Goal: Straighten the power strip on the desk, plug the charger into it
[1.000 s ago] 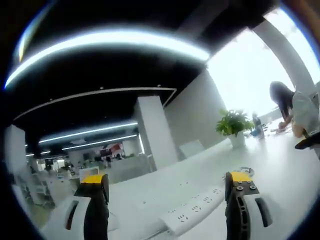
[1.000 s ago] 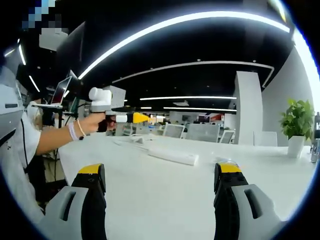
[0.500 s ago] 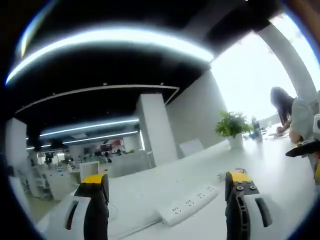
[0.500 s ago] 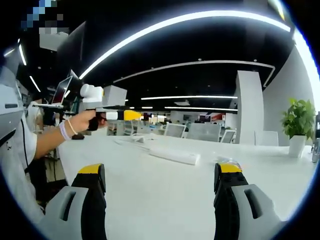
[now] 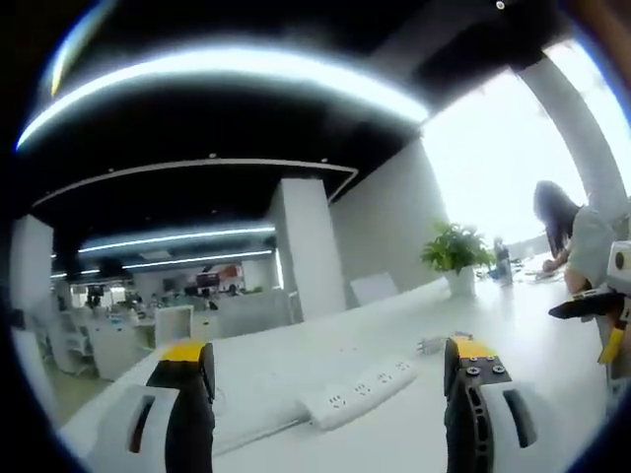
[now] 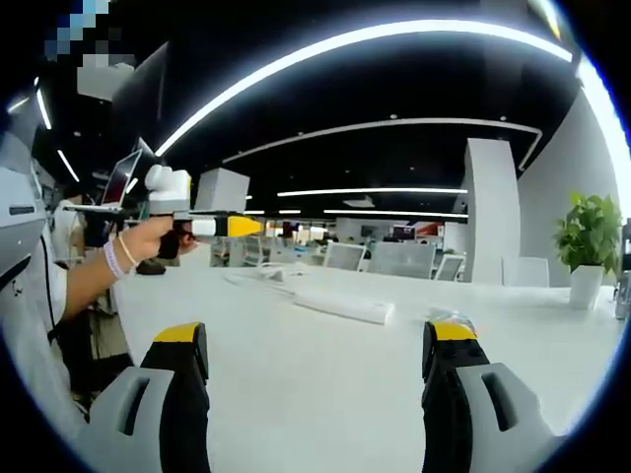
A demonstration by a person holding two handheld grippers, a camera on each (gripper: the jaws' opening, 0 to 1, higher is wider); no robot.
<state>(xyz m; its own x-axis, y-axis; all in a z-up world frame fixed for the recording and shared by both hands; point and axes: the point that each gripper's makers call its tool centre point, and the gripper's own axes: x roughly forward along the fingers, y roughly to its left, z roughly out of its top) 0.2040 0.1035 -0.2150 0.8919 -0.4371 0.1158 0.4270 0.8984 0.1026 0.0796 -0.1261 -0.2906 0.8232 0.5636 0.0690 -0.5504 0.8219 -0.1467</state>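
The power strip (image 5: 357, 392) lies flat on the white desk (image 5: 552, 394), ahead of the left gripper (image 5: 320, 367) between its parted, empty jaws, skewed to them, cord trailing left. In the right gripper view it sits well ahead of the right gripper (image 6: 315, 340), whose jaws also stand apart. It looks stiff, light and likely to slide; nudging one end should turn it.

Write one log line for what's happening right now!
left gripper: open, empty | right gripper: open, empty | power strip: on desk, untouched | charger: unclear
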